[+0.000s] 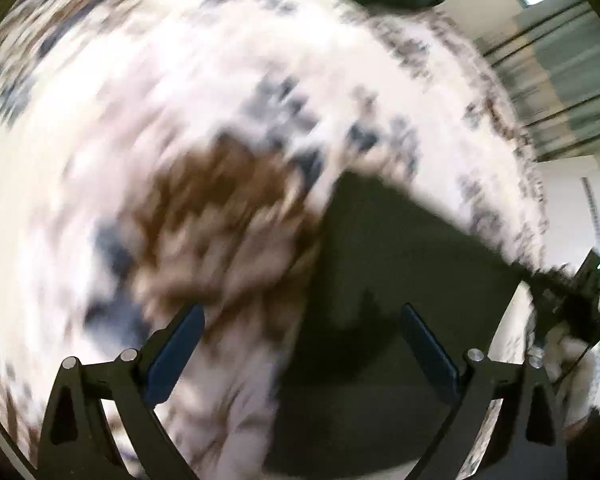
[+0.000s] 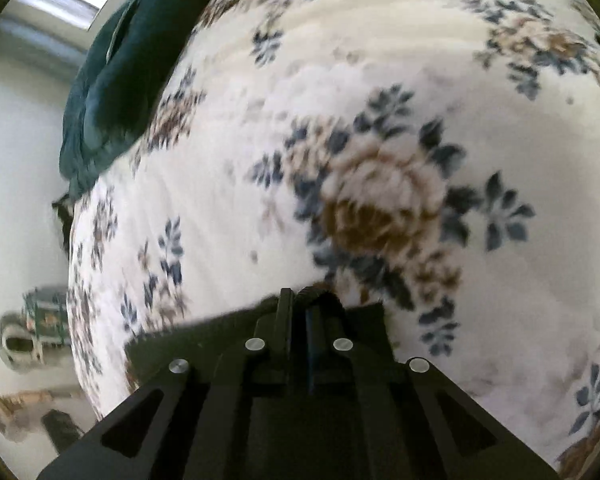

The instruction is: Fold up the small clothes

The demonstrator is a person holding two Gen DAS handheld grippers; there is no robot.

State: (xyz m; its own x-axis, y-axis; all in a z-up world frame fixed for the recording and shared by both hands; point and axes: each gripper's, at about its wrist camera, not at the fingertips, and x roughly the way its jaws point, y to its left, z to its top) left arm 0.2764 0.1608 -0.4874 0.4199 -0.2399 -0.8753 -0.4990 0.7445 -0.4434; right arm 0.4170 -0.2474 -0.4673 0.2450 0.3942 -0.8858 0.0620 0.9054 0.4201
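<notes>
My right gripper (image 2: 300, 300) is pinched tight on the edge of the dark cloth (image 2: 228, 344), at six o'clock on the soft flowered blanket (image 2: 380, 100). My left gripper (image 1: 300, 344) is stretched wide, holding nothing. The dark cloth (image 1: 400, 280) lies flat and smooth between its blue pads (image 1: 176, 356).

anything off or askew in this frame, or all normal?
Nothing damaged or spilled. The black garment lies on the floral bedspread with an uneven, unfolded edge. The right tool is shut on its edge; the left tool is open above it. The left wrist view is heavily blurred, so detail there is unreliable.
</notes>
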